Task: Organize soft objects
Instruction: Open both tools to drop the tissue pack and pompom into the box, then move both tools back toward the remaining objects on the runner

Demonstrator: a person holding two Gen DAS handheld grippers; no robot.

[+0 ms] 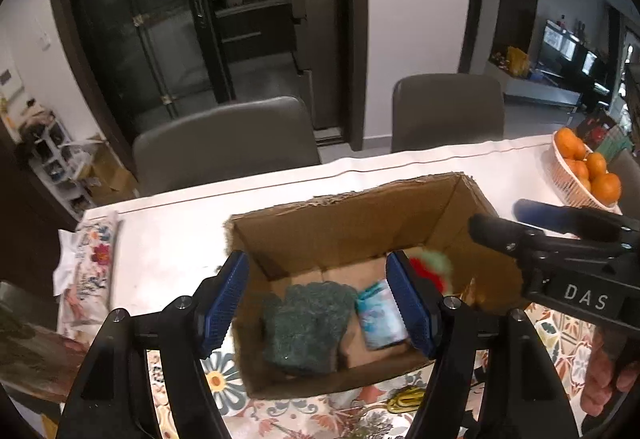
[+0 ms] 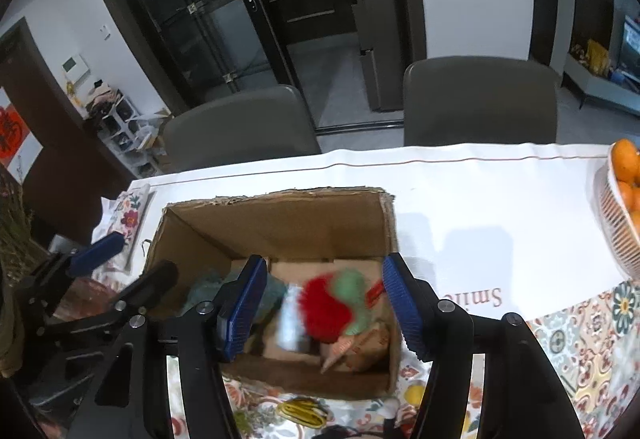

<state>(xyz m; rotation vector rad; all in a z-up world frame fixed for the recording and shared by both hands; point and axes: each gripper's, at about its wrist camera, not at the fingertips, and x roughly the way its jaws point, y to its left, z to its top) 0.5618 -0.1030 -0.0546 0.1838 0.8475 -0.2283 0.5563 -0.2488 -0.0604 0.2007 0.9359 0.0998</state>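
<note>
Soft toy dropping into the box, both tongs wide

Soft toy (image 2: 334,303) — red fluff, pale green body, an orange cone tip — shows blurred at the middle of the right wrist view, between the blue pads of the right tongs (image 2: 324,305) but touching neither. Those tongs stand wide and hold nothing. The toy sits over the lower right part of the cardboard box (image 2: 280,215), its long axis running from upper right down to lower left, cone end lowest. I judge it is falling or just landing inside; the blur leaves that unsettled.

Left tongs (image 1: 320,303) are also wide and empty, pointed down into the same box. In the left wrist view, a green knitted piece (image 1: 308,323) lies on the box floor at lower centre, and a light blue patterned bundle (image 1: 378,315) lies just beside it to the right. The toy appears there only as a red and green smear behind the right pad.

The right hand is the nearer one to the toy. The two tongs crowd the box mouth side by side, and the box walls hem in any reach.

Around the box: a white surface (image 2: 500,199), a floral cloth (image 2: 580,339) at the lower edge, a yellow coiled item (image 2: 302,413) in front of the box, and a basket of oranges (image 1: 584,167) at right — well apart.
</note>
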